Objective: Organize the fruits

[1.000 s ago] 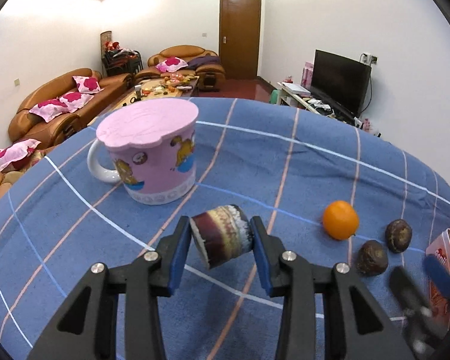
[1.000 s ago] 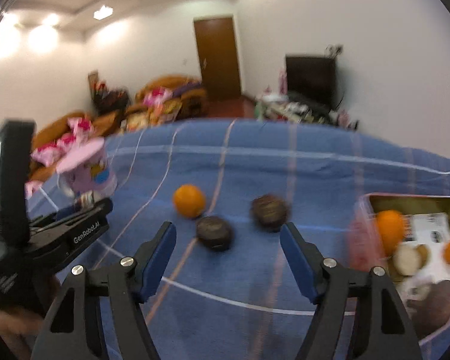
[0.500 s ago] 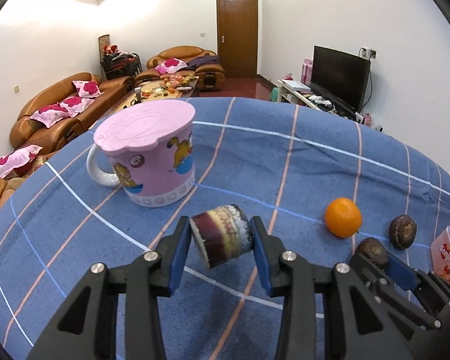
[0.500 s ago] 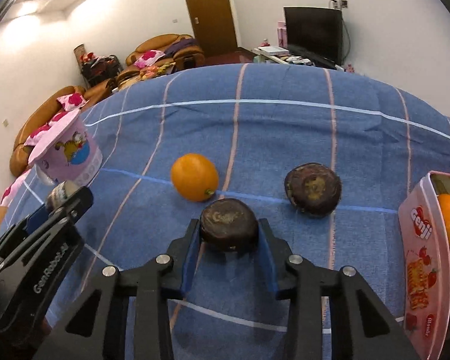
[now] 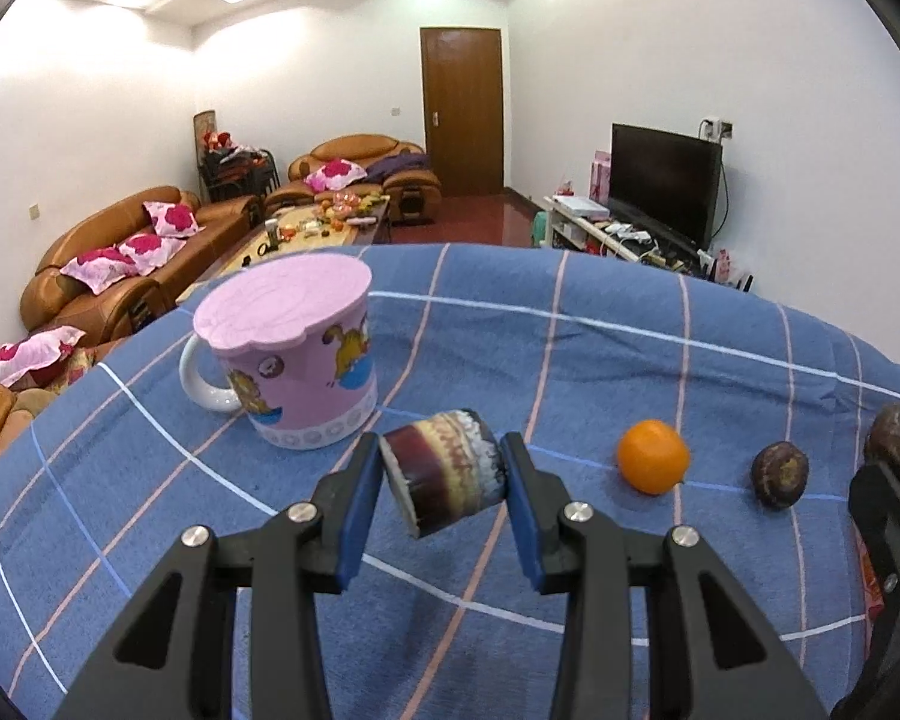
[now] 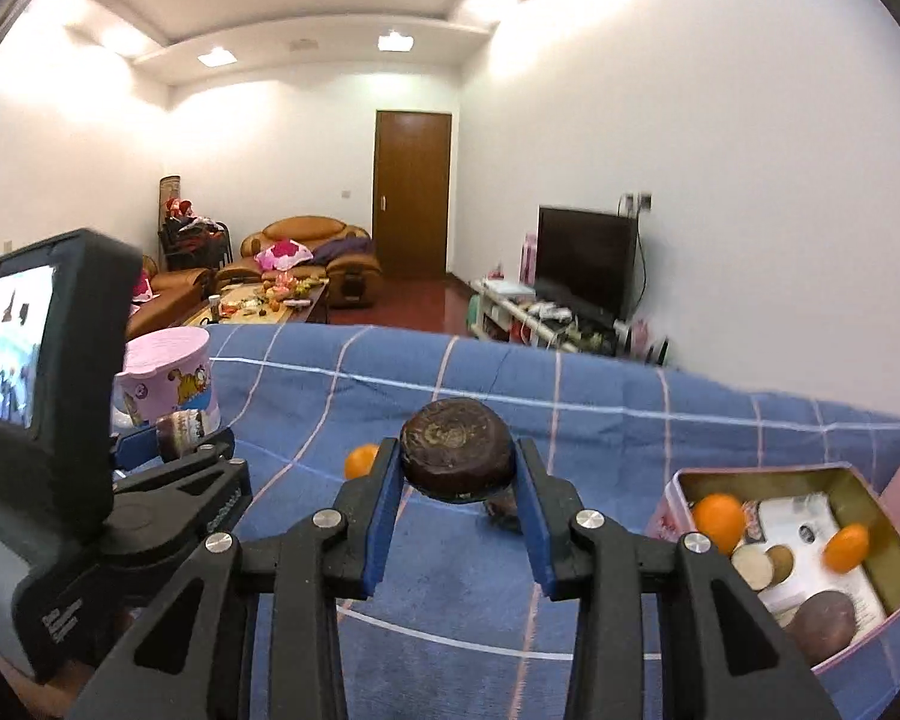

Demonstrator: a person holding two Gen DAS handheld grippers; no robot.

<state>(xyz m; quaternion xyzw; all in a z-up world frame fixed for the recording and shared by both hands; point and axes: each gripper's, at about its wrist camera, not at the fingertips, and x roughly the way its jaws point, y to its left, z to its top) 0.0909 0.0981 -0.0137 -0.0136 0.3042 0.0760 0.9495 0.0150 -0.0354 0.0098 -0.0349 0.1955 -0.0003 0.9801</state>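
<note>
Your left tool (image 5: 443,483) grips a sugarcane piece (image 5: 447,480) beside the pink mug (image 5: 294,360). Your right tool (image 6: 457,480) clamps a dark round fruit (image 6: 457,456), lifted left of the tin box (image 6: 870,498).

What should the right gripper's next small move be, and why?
Probably carry the dark round fruit rightward over the pink tin and open there. The right gripper holds it clear of the blue cloth, and the tin already holds oranges and similar fruit, with bare space in the middle.
</note>
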